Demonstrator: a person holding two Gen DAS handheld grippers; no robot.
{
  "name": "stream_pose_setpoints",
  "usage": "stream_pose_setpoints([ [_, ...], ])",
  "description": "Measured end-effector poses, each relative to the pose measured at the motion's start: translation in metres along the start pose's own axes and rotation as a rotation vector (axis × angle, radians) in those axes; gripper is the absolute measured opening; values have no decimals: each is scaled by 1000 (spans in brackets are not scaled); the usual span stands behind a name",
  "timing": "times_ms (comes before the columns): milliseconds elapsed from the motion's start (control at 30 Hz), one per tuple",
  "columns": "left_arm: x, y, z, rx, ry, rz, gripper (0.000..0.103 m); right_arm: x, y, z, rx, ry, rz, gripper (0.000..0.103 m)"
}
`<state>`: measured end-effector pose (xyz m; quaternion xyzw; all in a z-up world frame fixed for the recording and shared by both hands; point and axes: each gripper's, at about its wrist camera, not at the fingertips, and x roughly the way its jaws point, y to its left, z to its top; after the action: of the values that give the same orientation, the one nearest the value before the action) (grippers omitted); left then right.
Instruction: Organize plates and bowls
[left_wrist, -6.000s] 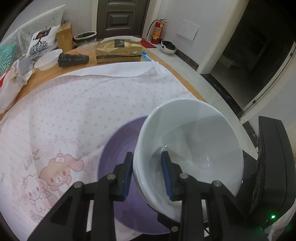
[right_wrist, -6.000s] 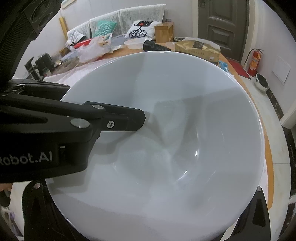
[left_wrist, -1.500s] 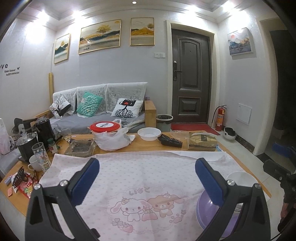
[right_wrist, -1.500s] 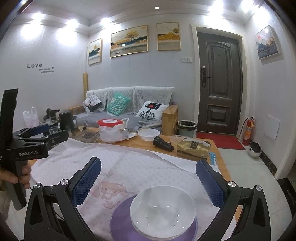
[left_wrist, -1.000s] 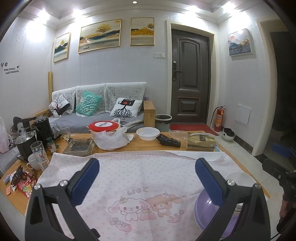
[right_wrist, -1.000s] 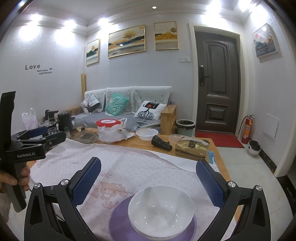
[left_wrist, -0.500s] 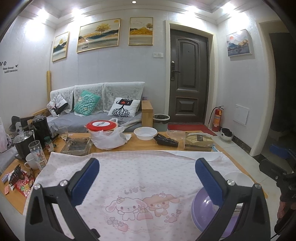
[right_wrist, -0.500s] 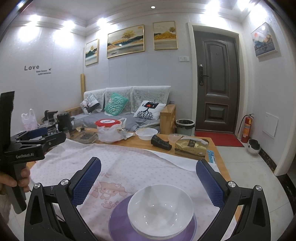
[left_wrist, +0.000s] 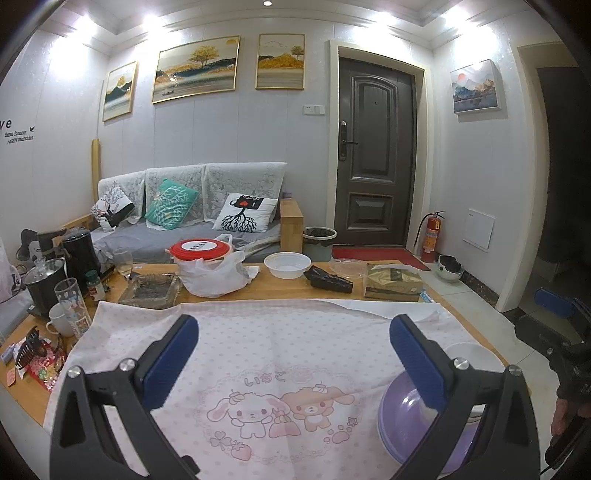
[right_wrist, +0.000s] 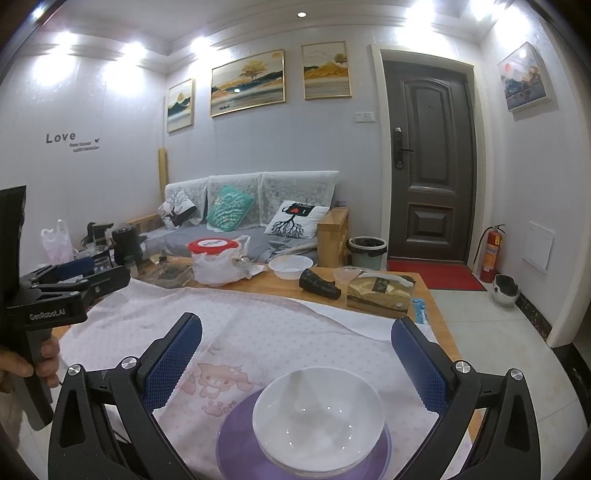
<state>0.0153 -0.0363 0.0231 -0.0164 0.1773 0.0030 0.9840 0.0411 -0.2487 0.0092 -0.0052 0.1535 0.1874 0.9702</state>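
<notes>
A white bowl (right_wrist: 319, 413) sits inside a purple plate (right_wrist: 236, 443) on the pink cartoon-print cloth (right_wrist: 258, 332), near the table's right front corner. In the left wrist view the purple plate (left_wrist: 402, 421) shows at the lower right with the white bowl's rim (left_wrist: 469, 350) behind my right finger. My right gripper (right_wrist: 295, 362) is open, held back above the bowl with nothing between its fingers. My left gripper (left_wrist: 293, 356) is open too, raised over the cloth's middle and empty. The left gripper's body (right_wrist: 55, 295) appears at the left of the right wrist view, held by a hand.
Along the table's far edge stand a small white bowl (left_wrist: 287, 264), a red-lidded container in a plastic bag (left_wrist: 207, 266), a glass tray (left_wrist: 151, 290), a tissue box (left_wrist: 391, 282), a black case (left_wrist: 328, 281), cups and kettles (left_wrist: 66, 288). A sofa and door lie beyond.
Six seconds ago my left gripper was shut on the white bowl's rim over the purple plate. It has let go and both grippers have pulled back. Over the last second they hardly moved.
</notes>
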Motion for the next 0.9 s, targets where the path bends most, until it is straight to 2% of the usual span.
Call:
stream_pose_setpoints([
  [900,0,0,1,-3,1,0,103,-2,-9,1,1,-6,-4,102],
])
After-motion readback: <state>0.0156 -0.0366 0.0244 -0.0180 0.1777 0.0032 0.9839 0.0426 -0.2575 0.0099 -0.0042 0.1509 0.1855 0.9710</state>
